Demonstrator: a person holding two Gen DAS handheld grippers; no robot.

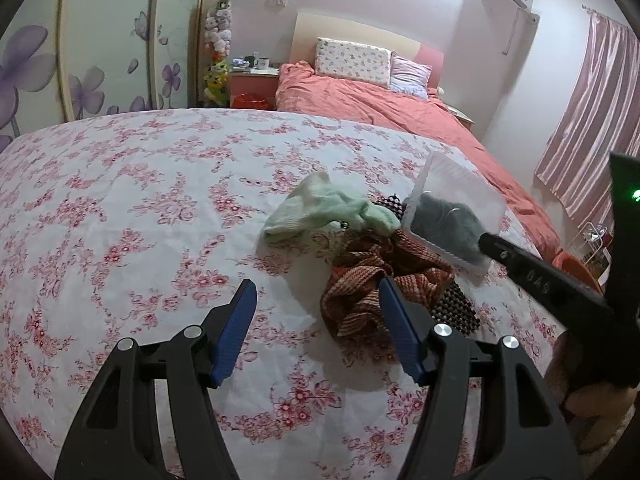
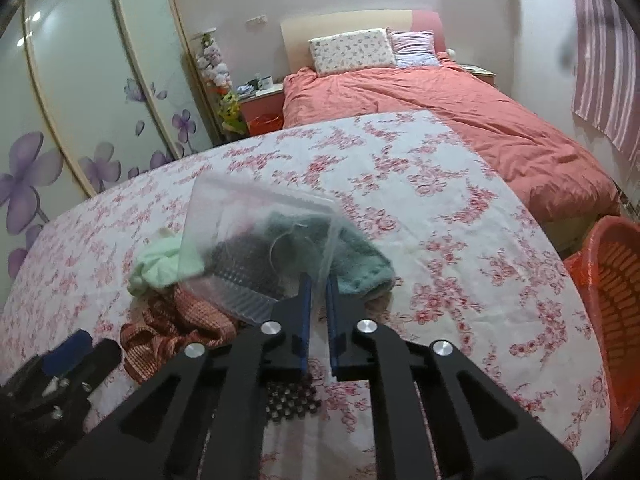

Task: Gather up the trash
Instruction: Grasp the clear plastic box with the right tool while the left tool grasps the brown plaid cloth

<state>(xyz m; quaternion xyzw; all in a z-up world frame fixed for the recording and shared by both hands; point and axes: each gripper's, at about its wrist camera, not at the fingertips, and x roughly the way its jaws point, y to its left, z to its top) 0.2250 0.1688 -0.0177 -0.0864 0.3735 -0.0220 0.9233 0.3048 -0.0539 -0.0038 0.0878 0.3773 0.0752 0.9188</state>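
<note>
A clear plastic tray [image 2: 248, 216] hangs tilted above a pile of cloth, with my right gripper [image 2: 318, 292] shut on its thin edge. In the left wrist view the same tray [image 1: 460, 184] is held up by the right gripper [image 1: 488, 242], which comes in from the right. Under it lie a pale green cloth [image 1: 320, 208], a brown patterned cloth [image 1: 360, 280], a black mesh mat [image 1: 456, 304] and a teal cloth [image 2: 360, 260]. My left gripper [image 1: 316, 292] stands open, low over the table, its right finger just over the brown cloth and nothing between its fingers.
The pile lies on a table under a pink floral cloth [image 1: 120, 200]. An orange basket [image 2: 612, 300] stands off the table's right edge. Behind are a bed with an orange-red cover [image 2: 480, 120] and a wardrobe with purple flowers [image 1: 80, 60].
</note>
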